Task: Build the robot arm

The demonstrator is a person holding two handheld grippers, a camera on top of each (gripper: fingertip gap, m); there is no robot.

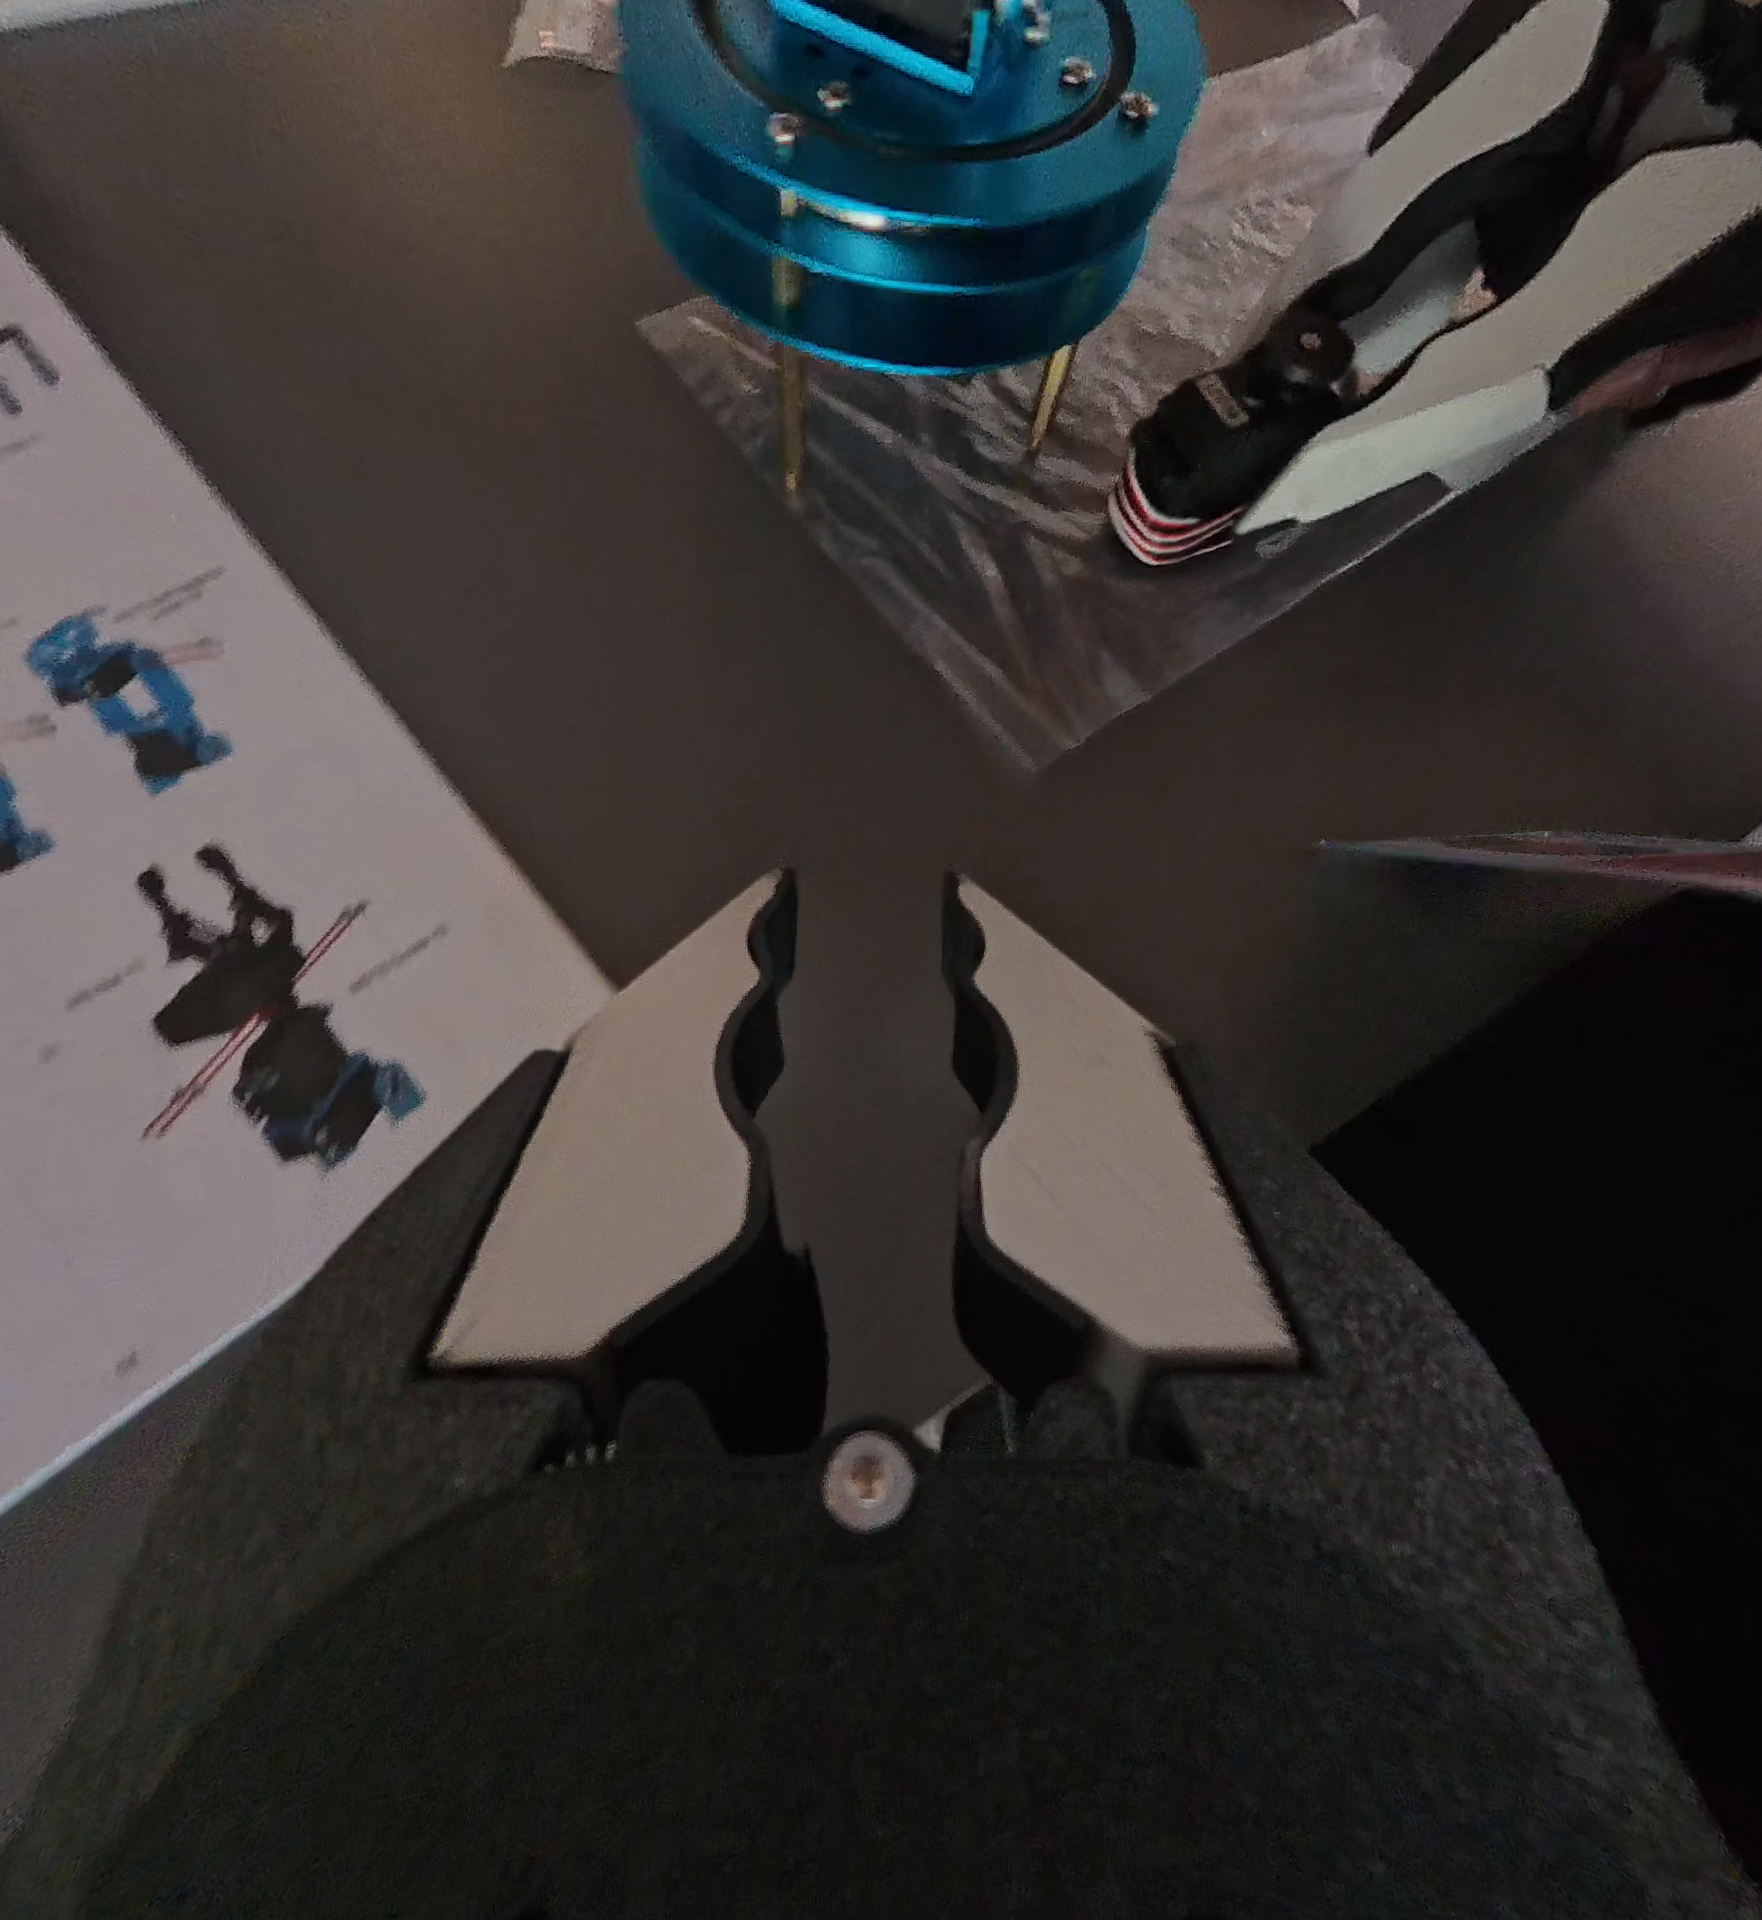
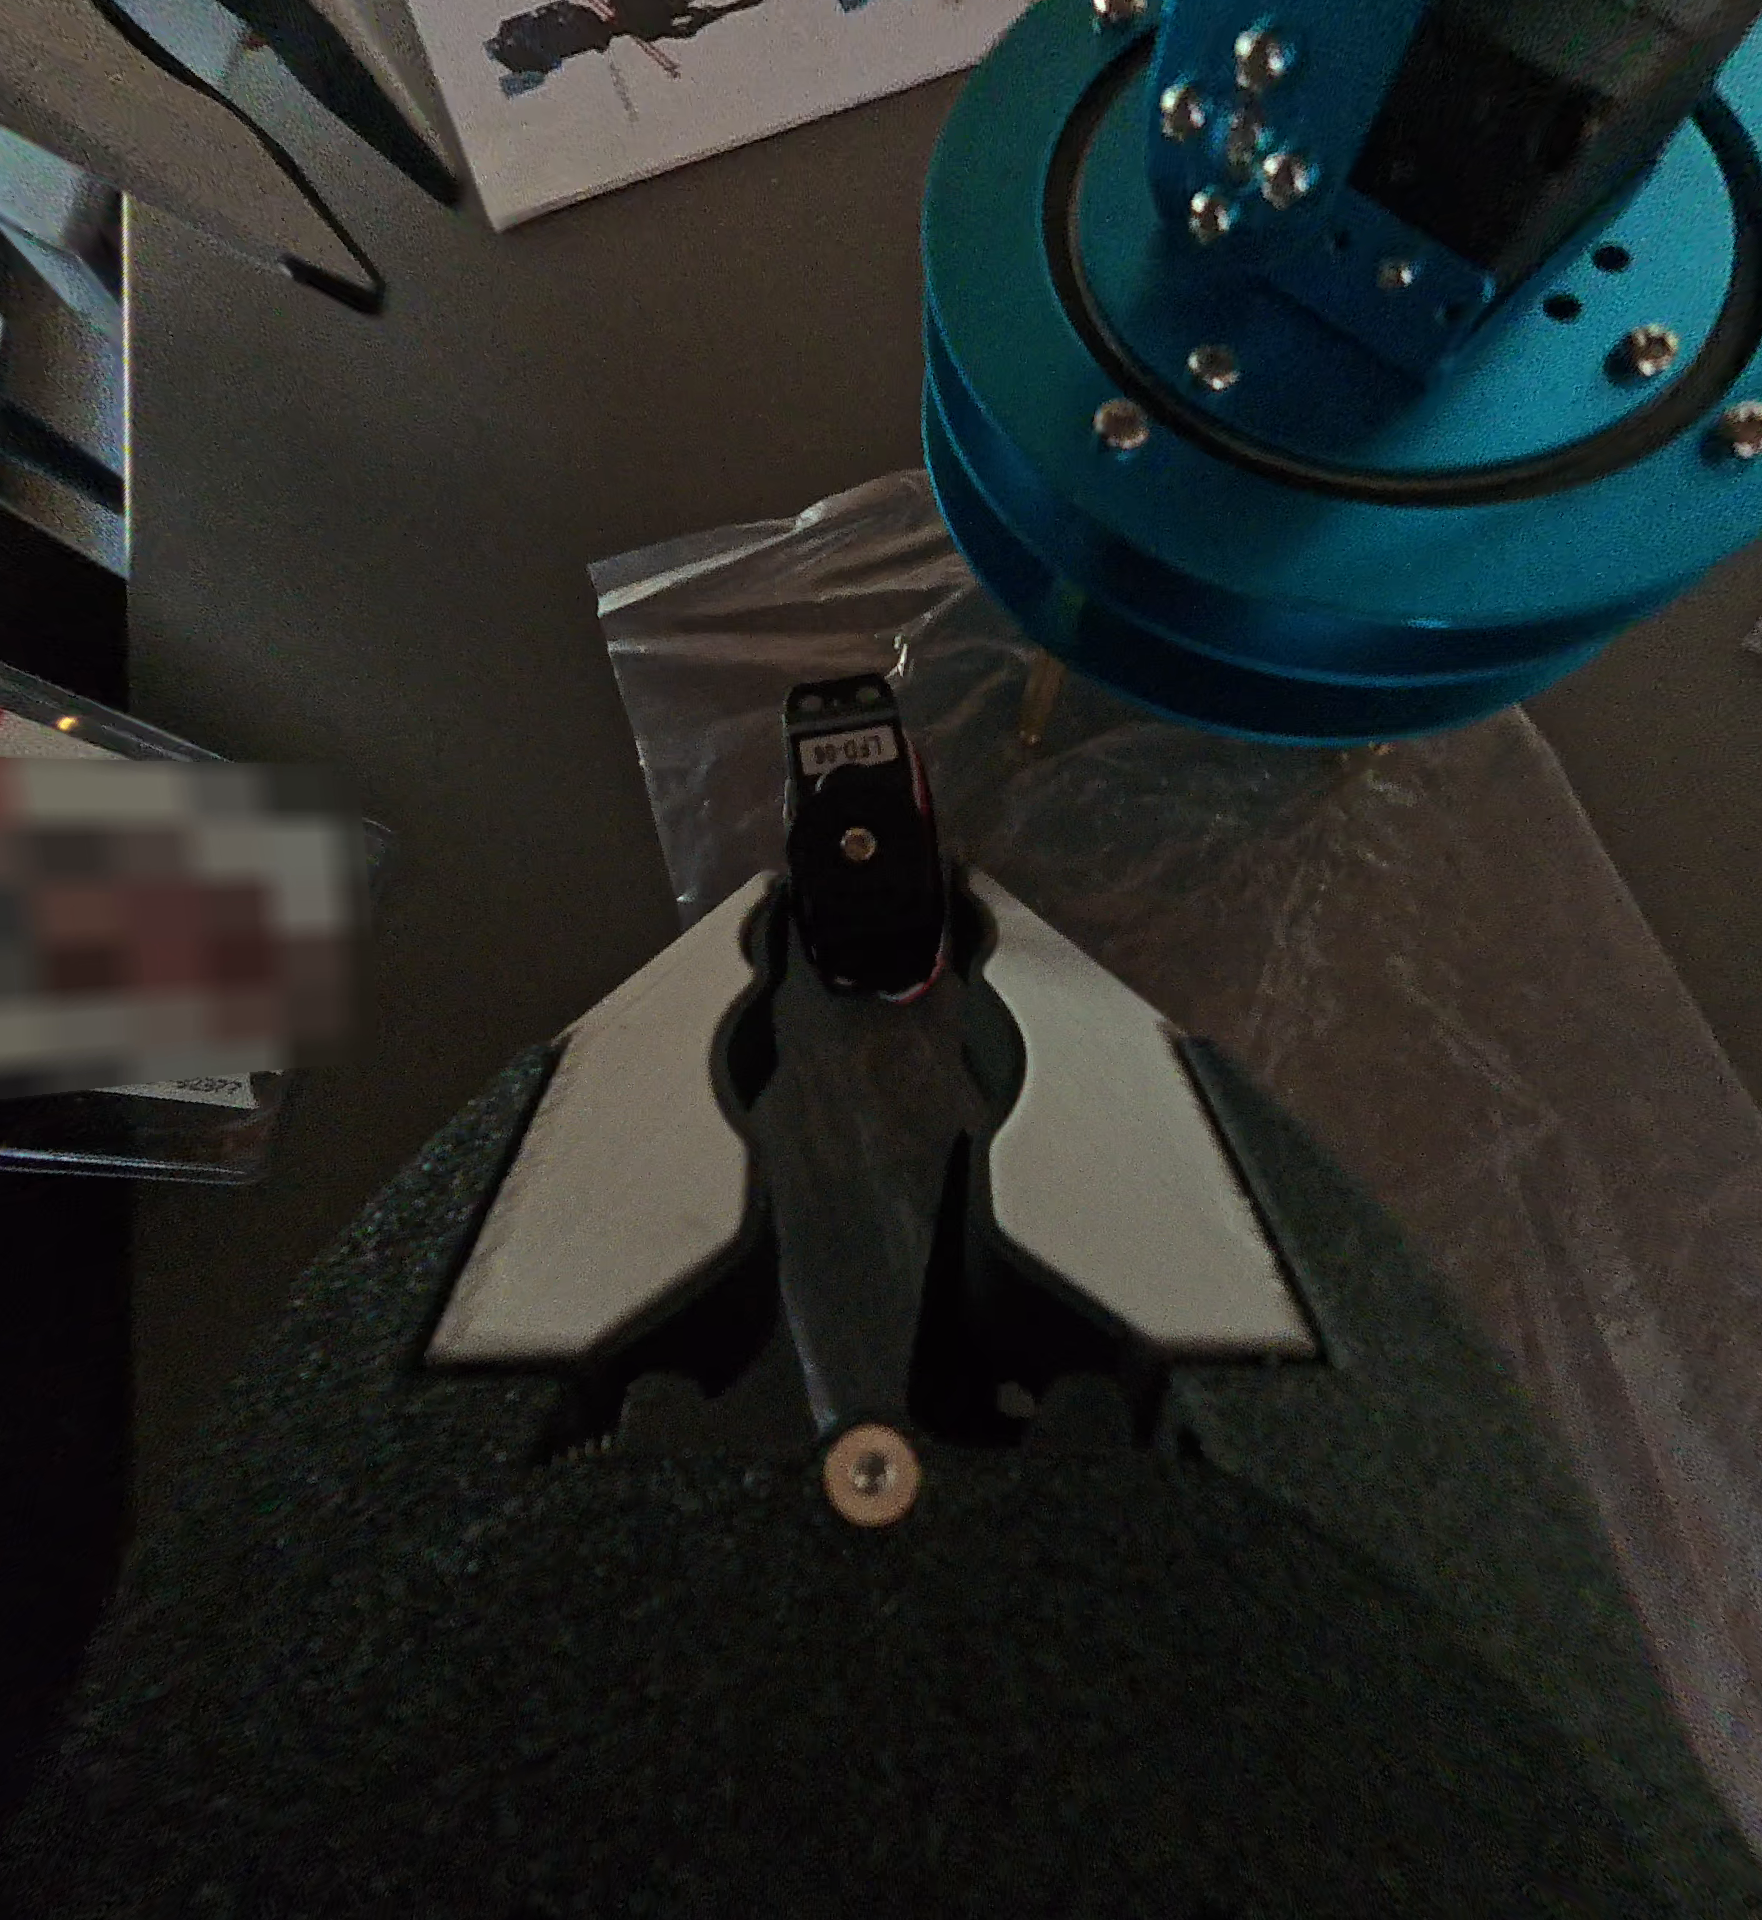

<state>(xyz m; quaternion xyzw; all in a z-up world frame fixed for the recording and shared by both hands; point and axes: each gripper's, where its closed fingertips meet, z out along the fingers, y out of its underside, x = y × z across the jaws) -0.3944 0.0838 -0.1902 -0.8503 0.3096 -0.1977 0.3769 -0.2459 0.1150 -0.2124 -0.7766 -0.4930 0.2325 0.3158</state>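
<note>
while the printed sheet [image 1: 129, 831] with blue and black part drawings lies flat at the far left of the dark table [image 1: 461, 499], the left gripper [image 1: 866, 894] hangs over bare tabletop just beside the sheet's edge, its two fingers a narrow gap apart with nothing between them. ahead of it stands a blue round base [image 1: 908, 208] made of stacked discs on thin brass legs [image 1: 792, 416], with a blue bracket screwed on top. the legs stand on a clear plastic bag [image 1: 960, 582] spread on the table. to the right of the base, the right gripper [image 1: 1241, 488] grips a small black servo [image 1: 1199, 436] whose red, white and black wire is wound round it; the servo sits low over the bag, though contact with it cannot be made out.

from the right wrist view, the right gripper [image 2: 869, 904] pinches the servo [image 2: 856, 831] at its fingertips, the servo poking forward past them, white label uppermost. the bag [image 2: 1272, 935] lies underneath, and the blue base [image 2: 1376, 416] stands near, up to the right.
</note>
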